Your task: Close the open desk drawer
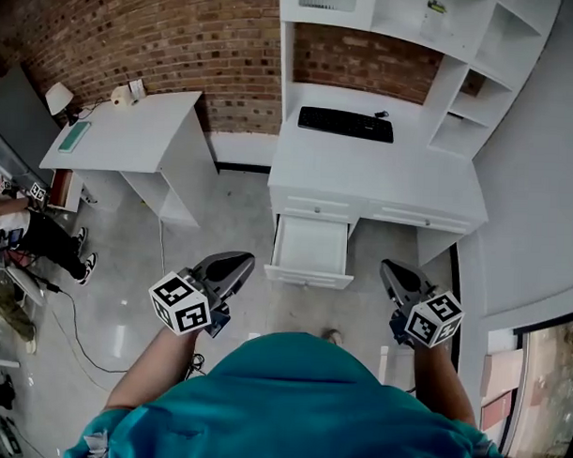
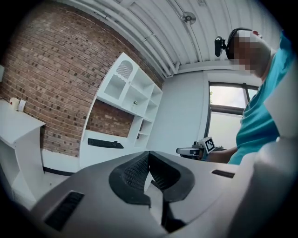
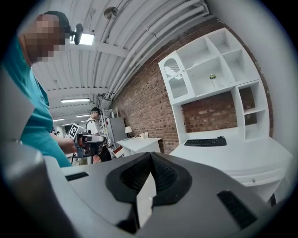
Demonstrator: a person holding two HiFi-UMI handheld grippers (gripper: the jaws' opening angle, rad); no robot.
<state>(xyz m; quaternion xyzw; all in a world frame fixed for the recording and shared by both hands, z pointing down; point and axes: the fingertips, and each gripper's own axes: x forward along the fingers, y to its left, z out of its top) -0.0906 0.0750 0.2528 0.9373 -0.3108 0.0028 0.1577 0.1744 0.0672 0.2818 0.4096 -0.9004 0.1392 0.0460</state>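
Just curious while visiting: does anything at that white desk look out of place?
Only the left drawer: it hangs pulled out from the white desk, while the right drawer sits shut. Nothing looks spilled or damaged.

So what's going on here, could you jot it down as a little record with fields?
drawer: pulled out of the white desk, looks empty
keyboard: on the desk top
left gripper: jaws together, nothing held, short of the drawer
right gripper: jaws together, nothing held, clear of the desk
task state: drawer not yet closed
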